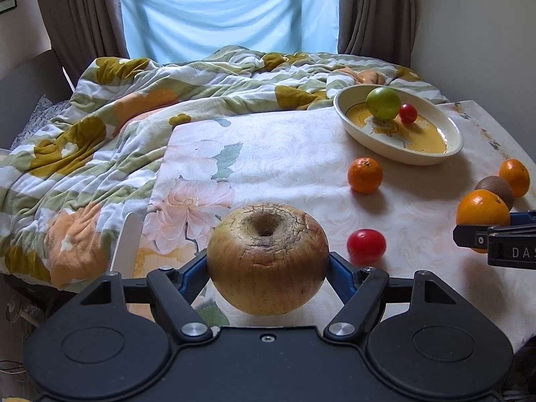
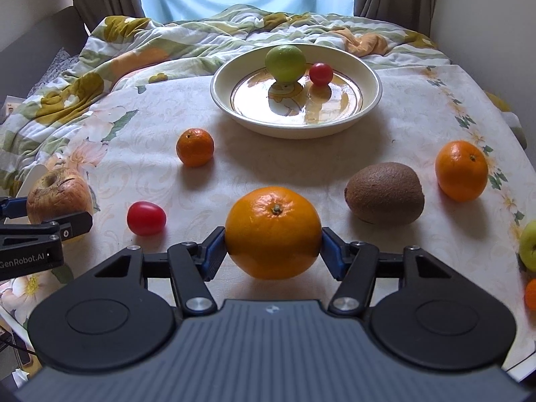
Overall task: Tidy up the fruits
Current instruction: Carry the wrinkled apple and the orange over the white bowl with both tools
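Between left jaws, wrinkled brown-yellow apple (image 1: 267, 258), cracked top.

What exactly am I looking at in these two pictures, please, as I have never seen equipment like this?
No robot here: a person holds a pair of tongs in each hand, and each carries a wide-angle camera looking along its fingers. One picture comes from the left tongs, which grip a wrinkled apple. The other comes from the right tongs, whose blue pads sit against a large orange.

On the flowered cloth stands a bowl holding a green fruit and a small red tomato. Loose around it lie a small orange, another tomato, a kiwi and one more orange. The fruit is apparently being gathered into the bowl.
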### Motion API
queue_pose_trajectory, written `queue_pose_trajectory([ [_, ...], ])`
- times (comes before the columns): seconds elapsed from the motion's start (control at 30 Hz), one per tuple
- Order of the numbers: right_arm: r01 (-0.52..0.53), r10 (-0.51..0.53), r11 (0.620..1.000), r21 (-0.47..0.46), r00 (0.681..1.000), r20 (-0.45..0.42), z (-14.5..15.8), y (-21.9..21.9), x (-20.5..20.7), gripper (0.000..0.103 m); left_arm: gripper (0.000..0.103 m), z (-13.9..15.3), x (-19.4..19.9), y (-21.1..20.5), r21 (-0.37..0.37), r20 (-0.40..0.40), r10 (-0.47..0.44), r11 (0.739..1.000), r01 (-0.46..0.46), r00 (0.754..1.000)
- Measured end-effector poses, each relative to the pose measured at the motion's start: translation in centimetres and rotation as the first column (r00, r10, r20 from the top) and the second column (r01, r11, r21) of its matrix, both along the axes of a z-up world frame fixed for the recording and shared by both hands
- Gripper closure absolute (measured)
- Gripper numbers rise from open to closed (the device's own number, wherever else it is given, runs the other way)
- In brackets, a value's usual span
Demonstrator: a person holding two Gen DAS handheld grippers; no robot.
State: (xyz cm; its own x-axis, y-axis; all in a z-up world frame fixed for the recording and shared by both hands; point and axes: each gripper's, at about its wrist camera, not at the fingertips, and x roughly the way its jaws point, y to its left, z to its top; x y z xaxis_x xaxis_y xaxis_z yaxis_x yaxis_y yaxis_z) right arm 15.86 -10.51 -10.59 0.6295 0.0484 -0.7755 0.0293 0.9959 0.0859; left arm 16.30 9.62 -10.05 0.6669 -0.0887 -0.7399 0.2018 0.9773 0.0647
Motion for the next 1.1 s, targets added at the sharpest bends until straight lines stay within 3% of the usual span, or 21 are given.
queue_pose_trajectory([
  [0.33,-0.057,0.057,0.998,0.004,0.998,0.034,4.3,-2.6,-1.3,0.028,0.025,4.2,-3.2,-3.6,-0.031,0.044,0.033,0.999,-0.032,0.998],
  [0.63,-0.105,0.104,0.994,0.014,0.992,0.065,7.8,-7.6,-2.2,0.028,0.025,7.7,-4.6,-8.6,-0.087,0.088,0.084,0.993,-0.076,0.993],
  [0.9,-0.166,0.166,0.986,-0.004,0.982,0.089,10.2,-12.5,-1.3,0.028,0.025,9.6,-3.7,-12.6,-0.123,0.142,0.118,0.987,-0.101,0.983],
  [1.1,-0.18,0.182,0.983,-0.026,0.978,0.106,11.4,-15.0,0.7,0.028,0.025,10.2,-0.9,-14.5,-0.123,0.158,0.118,0.987,-0.099,0.98],
])
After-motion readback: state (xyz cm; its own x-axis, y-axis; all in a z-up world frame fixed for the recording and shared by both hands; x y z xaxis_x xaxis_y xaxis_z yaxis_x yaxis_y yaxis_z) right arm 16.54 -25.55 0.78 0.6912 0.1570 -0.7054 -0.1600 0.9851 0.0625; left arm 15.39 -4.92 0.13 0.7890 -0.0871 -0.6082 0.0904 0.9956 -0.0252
